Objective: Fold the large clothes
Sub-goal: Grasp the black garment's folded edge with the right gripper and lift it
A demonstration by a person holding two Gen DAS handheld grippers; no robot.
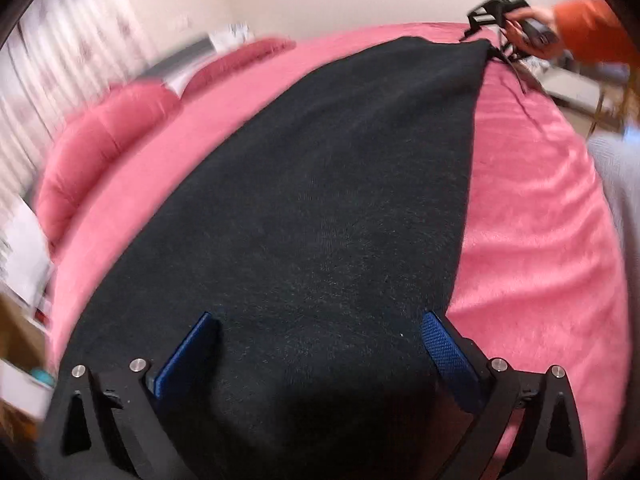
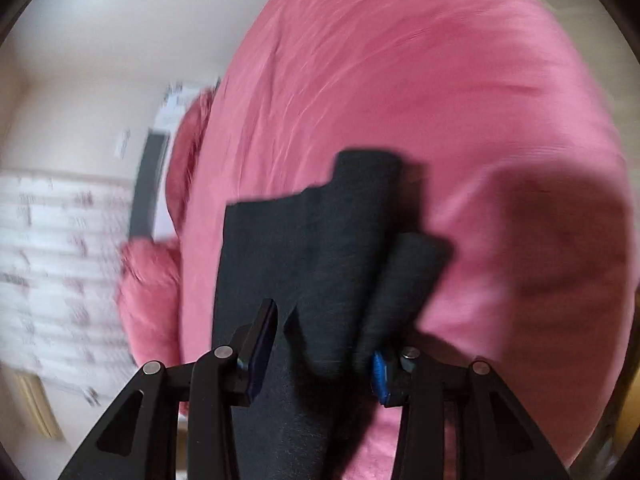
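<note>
Pink bedspread (image 1: 540, 220) under a dark garment (image 1: 320, 200)

The matte charcoal garment is laid on the bed, its long axis run toward 1 o'clock. The left gripper (image 1: 320, 344) is held wide apart above it; the right gripper (image 2: 320, 344) is seen half apart around bunched folds, contact uncertain

A bed (image 1: 540, 208) covered by a pink fleecy blanket. A dark garment (image 1: 320, 200) lies spread across it. Pink pillows (image 1: 100, 152), blurred, seem to sit at its head.

The right claw (image 2: 320, 344) straddles bunched black cloth (image 2: 320, 240) over the pink bedspread (image 2: 440, 100).
</note>
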